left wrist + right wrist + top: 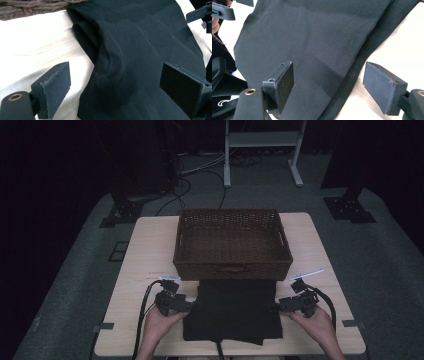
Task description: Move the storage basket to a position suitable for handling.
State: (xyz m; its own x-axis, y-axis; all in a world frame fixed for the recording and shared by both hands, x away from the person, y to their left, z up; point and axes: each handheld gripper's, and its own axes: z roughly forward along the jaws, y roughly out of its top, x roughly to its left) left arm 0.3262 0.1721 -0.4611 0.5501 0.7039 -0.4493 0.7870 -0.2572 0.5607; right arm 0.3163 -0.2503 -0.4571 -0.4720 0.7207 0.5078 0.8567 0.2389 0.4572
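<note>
On the near half of the table (pixel 145 245), centred btwn both hands, lies a folded black cloth (pixel 232 312), its far edge right by the near wall of a brown wicker basket (pixel 232 269). Left gripper (pixel 187 306) sits at the cloth's left edge, w/ jaws spread wide: in the left gripper view one jaw is over bare tabletop, the other over the fabric (pixel 140 60), edge btwn them, nothing clamped. Right gripper (pixel 276 307) sits at the cloth's right edge, jaws also wide apart; right gripper view shows one jaw above the fabric (pixel 312 45), the other over bare wood, nothing gripped. Cloth looks flat w/ a few soft creases.
</note>
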